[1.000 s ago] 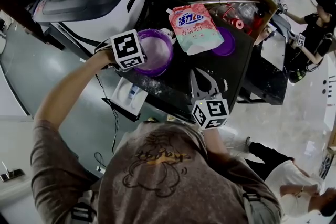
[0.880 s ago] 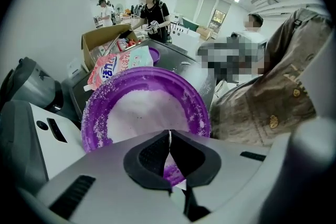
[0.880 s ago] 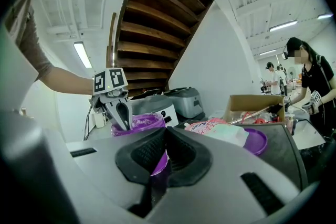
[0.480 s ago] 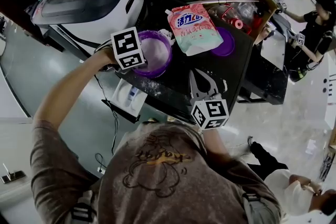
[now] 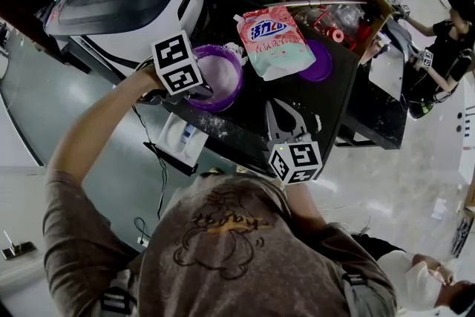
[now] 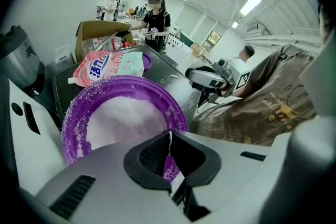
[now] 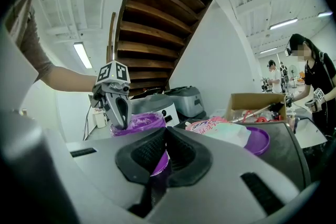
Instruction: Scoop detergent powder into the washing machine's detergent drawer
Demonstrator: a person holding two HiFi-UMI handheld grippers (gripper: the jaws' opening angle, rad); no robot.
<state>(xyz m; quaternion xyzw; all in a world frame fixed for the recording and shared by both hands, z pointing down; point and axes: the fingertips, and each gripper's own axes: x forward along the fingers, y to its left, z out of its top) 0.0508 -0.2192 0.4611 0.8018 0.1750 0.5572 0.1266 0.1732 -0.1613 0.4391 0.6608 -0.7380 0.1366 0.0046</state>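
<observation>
A purple tub [image 5: 220, 75] of white detergent powder [image 6: 118, 119] stands near the black table's left edge. My left gripper [image 5: 200, 89] dips over the tub's near-left rim. It is shut on a thin white strip [image 6: 169, 140], seemingly a scoop's handle; the scoop's bowl is hidden. A pink-and-green detergent bag [image 5: 272, 41] lies behind the tub. My right gripper [image 5: 285, 108] rests low at the table's front, pointing toward the tub [image 7: 140, 122], shut with nothing held. A white washing machine [image 5: 126, 0] stands at the far left.
A purple lid [image 5: 322, 60] lies right of the bag. An open cardboard box [image 5: 338, 0] with bottles sits at the back right. A white tray-like box [image 5: 181, 136] hangs below the table's left edge. People work at benches on the right.
My left gripper has shifted slightly up and left and tilted at the tub's rim. The right gripper has stayed almost still.
</observation>
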